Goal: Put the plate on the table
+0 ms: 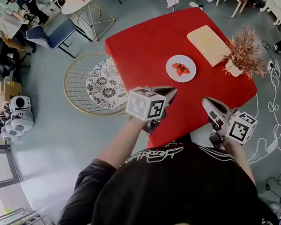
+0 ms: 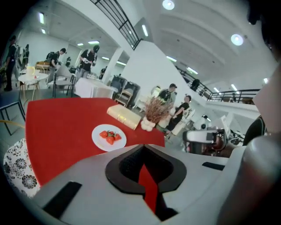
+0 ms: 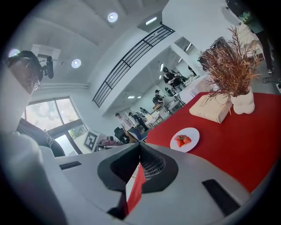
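On the red table (image 1: 138,49) rests a plate (image 1: 174,76) of strawberries (image 1: 181,68).

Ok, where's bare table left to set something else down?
Biggest bare patch: the red table left of the plate, out to the left edge. Also the strip between plate and near edge. Crowded on the right, where package and plant stand close.

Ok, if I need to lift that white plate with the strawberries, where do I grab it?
Probably the near rim of the plate, from your side of the red table. It lies flat with the strawberries heaped in the middle, so only the bare edge is free, and the book and vase stand beyond it.
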